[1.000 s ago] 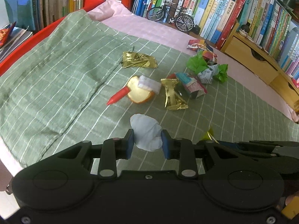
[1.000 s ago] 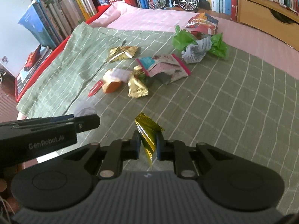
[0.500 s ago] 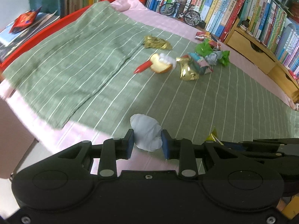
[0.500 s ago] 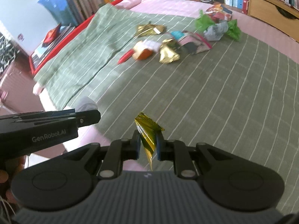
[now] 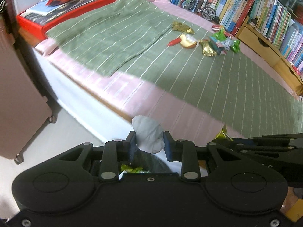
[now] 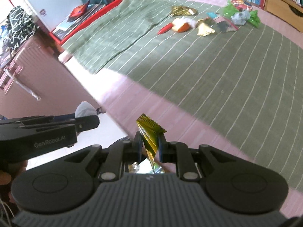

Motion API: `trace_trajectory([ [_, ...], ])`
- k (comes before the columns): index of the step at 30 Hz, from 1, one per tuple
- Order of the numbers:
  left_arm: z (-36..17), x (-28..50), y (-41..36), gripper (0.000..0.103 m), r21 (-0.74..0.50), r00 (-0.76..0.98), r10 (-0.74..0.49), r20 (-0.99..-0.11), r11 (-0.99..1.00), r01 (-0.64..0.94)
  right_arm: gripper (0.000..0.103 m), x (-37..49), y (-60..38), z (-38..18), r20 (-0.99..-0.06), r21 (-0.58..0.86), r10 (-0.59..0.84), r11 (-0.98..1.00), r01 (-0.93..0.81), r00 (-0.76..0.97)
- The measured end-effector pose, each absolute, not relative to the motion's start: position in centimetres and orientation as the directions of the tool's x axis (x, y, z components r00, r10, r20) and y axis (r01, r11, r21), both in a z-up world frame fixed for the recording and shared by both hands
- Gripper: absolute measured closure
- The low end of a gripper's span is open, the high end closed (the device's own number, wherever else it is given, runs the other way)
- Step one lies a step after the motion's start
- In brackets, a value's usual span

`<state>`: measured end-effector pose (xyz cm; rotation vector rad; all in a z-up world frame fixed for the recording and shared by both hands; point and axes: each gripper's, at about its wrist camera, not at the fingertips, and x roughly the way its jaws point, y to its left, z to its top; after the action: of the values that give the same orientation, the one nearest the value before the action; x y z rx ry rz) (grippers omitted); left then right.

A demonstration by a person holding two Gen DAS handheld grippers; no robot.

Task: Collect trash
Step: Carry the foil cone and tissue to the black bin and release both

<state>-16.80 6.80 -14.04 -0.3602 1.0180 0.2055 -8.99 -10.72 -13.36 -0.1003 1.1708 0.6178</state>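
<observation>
Your left tool (image 5: 149, 141) is clamped on the crumpled white tissue (image 5: 148, 136) at bottom centre, out past the edge of the bed (image 5: 151, 102). Your right tool (image 6: 149, 145) pinches the gold foil wrapper (image 6: 150, 136), also low in its frame. More trash sits in the upper right on the green striped blanket (image 5: 198, 75): a gold wrapper (image 5: 181, 27), an apple core (image 5: 187, 41), green wrappers (image 5: 225, 39).

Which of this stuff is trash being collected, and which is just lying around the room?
Trash job: white tissue in left gripper; gold foil in right gripper; wrappers on the bedspread.

Lying about: books, toy bicycle, suitcase.
</observation>
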Motion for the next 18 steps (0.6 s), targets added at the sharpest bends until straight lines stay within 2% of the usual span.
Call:
trace_trajectory([
  [18, -18.1, -24.5, 8.0, 0.074, -0.193, 0.418, -0.028, -0.908, 0.914, -0.357, 0.082, -14.9, -8.5, -16.3, -0.910, 0.222, 0.375, 0.803, -0.554, 0.180],
])
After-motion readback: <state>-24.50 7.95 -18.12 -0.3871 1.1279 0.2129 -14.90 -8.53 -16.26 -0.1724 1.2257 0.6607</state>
